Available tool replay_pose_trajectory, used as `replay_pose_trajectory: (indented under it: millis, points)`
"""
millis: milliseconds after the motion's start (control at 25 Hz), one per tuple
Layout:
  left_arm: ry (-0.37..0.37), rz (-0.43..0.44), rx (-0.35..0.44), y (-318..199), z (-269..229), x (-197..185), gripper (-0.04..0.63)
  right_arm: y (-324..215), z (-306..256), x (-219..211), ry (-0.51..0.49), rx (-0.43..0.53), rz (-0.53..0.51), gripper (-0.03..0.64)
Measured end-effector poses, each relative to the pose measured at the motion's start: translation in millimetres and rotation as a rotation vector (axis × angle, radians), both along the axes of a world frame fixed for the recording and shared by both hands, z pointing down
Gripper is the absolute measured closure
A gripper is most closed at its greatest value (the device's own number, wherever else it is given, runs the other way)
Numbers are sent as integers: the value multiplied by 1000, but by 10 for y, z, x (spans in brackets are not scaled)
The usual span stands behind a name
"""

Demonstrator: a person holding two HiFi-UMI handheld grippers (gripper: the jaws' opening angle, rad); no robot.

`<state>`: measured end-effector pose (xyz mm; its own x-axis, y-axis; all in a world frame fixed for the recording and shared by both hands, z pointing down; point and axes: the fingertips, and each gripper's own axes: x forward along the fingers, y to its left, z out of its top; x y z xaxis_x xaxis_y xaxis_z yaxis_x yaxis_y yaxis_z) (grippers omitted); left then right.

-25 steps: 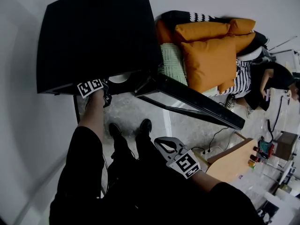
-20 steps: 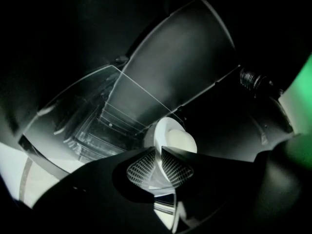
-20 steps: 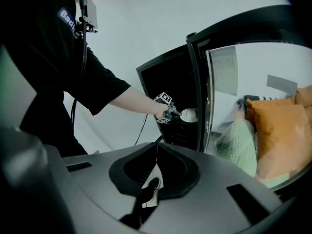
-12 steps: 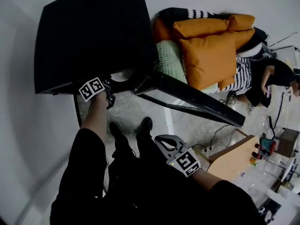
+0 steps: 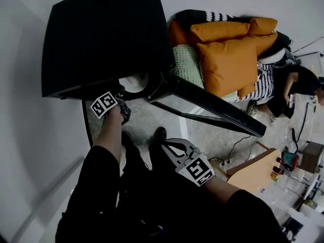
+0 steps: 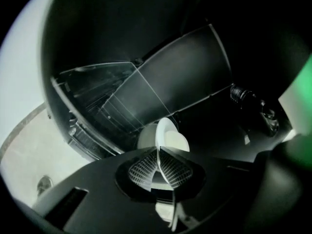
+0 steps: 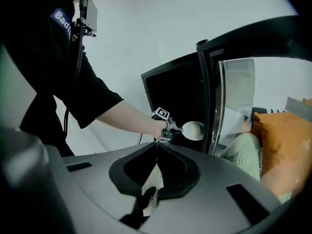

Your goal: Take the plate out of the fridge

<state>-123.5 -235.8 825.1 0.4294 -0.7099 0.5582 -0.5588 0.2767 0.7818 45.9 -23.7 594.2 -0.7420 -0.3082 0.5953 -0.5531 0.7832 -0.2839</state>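
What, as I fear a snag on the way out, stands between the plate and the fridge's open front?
Nothing visible. The left tool, its jaws having just closed further, grips the plate by its rim at the fridge opening; the open door stands off to the side, clear of the way toward the person.

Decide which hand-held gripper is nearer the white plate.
Left. The left hand-held gripper has just been closing its jaws on the plate rim at the fridge mouth. The right hand-held gripper, shut and empty, hangs apart over the person's legs.
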Motion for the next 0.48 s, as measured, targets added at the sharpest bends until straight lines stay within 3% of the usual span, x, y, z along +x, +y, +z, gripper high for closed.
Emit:
replay_pose_trajectory:
  millis: [480]
  points:
    - [122, -59, -11, 175, 73, 121, 566, 128, 48, -13, 29, -6, -28, 607]
